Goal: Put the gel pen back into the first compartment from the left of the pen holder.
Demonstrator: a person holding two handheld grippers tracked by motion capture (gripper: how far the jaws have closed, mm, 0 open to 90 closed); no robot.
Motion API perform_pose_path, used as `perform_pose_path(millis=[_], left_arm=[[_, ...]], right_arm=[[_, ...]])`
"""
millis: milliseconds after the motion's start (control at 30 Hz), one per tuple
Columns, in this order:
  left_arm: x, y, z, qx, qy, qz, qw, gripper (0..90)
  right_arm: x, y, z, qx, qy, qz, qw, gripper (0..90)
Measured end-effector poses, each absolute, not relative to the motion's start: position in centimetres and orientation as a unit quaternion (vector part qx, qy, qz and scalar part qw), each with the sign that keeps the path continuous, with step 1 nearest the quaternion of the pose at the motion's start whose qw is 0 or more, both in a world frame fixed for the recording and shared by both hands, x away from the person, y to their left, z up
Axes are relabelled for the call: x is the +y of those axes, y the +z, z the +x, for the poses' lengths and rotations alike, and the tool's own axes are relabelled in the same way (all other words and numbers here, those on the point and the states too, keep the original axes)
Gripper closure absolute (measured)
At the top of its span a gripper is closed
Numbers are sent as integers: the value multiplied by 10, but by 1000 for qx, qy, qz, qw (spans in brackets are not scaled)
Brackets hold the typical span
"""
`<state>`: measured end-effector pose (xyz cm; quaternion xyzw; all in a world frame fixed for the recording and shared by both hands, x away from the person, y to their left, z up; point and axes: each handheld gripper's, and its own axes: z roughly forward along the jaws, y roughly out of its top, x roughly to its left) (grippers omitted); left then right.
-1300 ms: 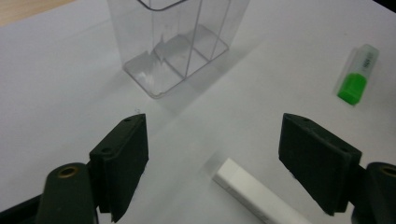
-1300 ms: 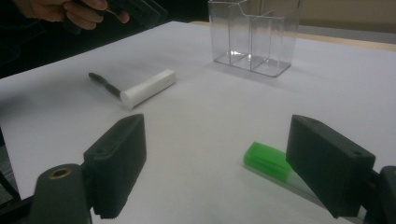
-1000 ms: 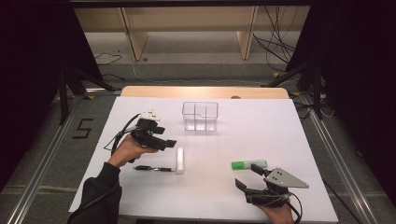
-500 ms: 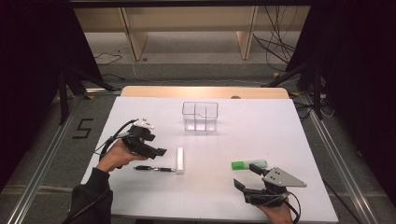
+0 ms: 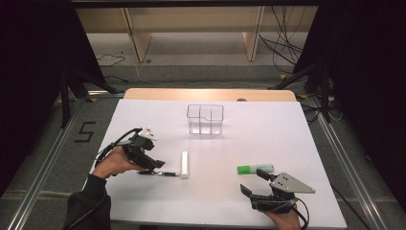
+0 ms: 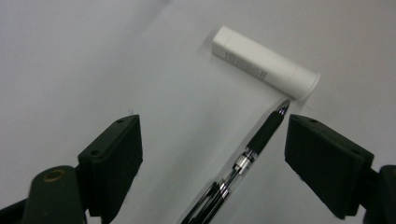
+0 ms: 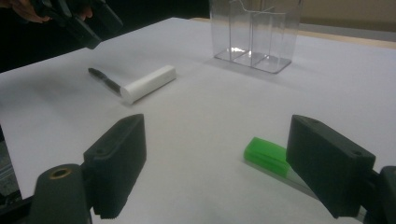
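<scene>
High view count: one black pen point(image 5: 160, 173), one white tube point(image 5: 184, 164), one green marker point(image 5: 255, 168), one clear divided organizer point(image 5: 205, 119), all on the white worktop point(image 5: 287, 139). Left tongs point(image 5: 154, 165) sit right over the pen's butt end, jaws spread wide, holding nothing. Left gripper view: pen point(image 6: 243, 161) runs up between the two jaws (closer to the right-hand one), touching neither, tip just short of the tube point(image 6: 264, 64). Right tongs point(image 5: 253, 183) also wide open and empty; green marker point(image 7: 267, 156) lies just ahead, by the right-hand jaw. Organizer point(image 7: 256, 32) well beyond both.
</scene>
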<state>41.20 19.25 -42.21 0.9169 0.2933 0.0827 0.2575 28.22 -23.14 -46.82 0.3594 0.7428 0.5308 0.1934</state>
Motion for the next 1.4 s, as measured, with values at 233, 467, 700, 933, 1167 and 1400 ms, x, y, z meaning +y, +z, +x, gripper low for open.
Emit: perform_pose_path(millis=[233,467,700,933,1167,1400], left_arm=[[199,-431,410,290,76,929,218,193],[202,-436,409,287,67,936,195,204],[206,-444,406,271,60,948,153,256],[209,-447,405,264,57,953,137,320],[207,-455,408,249,49,959,128,369],[199,-460,411,222,53,968,108,418]], right_arm=[[-229,-468,282,745,529,356,193,210],[-229,-470,283,744,529,360,191,210],[-226,-468,280,748,527,355,194,210],[-223,-469,281,751,525,353,191,210],[-224,-469,282,749,527,356,189,211],[-222,-470,283,751,524,357,186,212]])
